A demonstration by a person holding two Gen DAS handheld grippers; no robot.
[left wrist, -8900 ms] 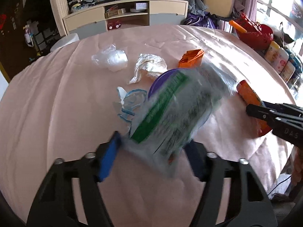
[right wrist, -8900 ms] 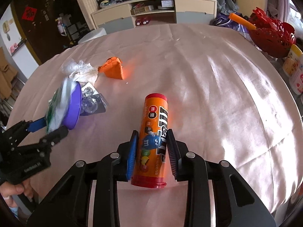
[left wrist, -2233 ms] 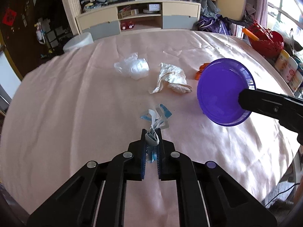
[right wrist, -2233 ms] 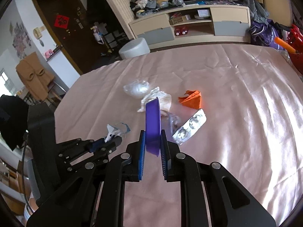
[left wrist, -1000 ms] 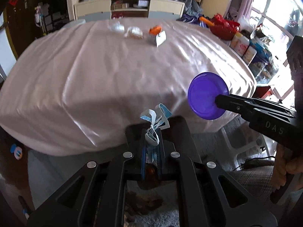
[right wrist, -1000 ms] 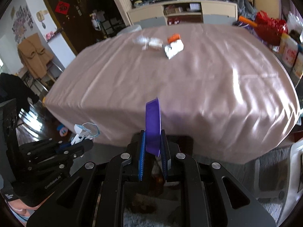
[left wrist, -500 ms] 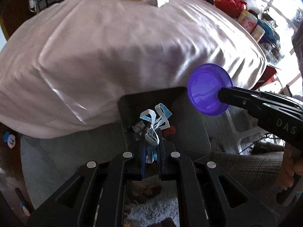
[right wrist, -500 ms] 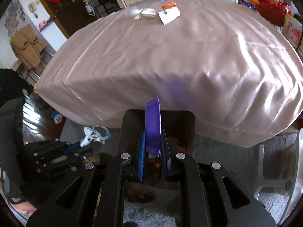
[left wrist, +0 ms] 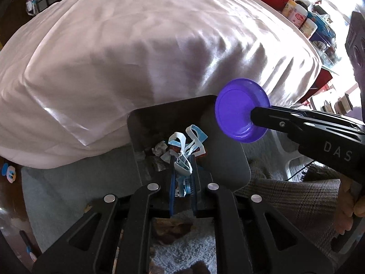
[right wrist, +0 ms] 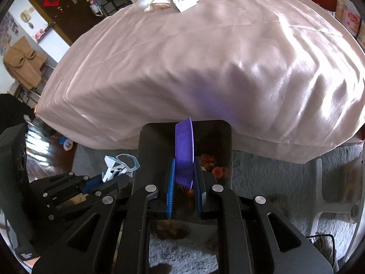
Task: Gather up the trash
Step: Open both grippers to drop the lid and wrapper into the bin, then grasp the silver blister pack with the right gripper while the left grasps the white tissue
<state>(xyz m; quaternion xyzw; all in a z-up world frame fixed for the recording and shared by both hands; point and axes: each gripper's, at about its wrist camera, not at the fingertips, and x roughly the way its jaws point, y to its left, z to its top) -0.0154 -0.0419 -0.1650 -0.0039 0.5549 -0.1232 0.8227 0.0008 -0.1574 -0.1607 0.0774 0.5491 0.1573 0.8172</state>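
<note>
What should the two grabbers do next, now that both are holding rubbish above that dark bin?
Probably let go. The left gripper pinches the blue-and-white plastic scrap right over the open bin, and the right gripper clamps the purple lid on edge above it too. Opening both should drop the pieces in; more trash waits on the table.

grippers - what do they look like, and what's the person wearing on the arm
Both are matte black plastic with cut-out struts and round silver screw heads. The left gripper and the right gripper have ribbed blue pads inside the fingers. The right one's side reads "DAS" in pale letters. The sleeve is grey-brown checked knit.
</note>
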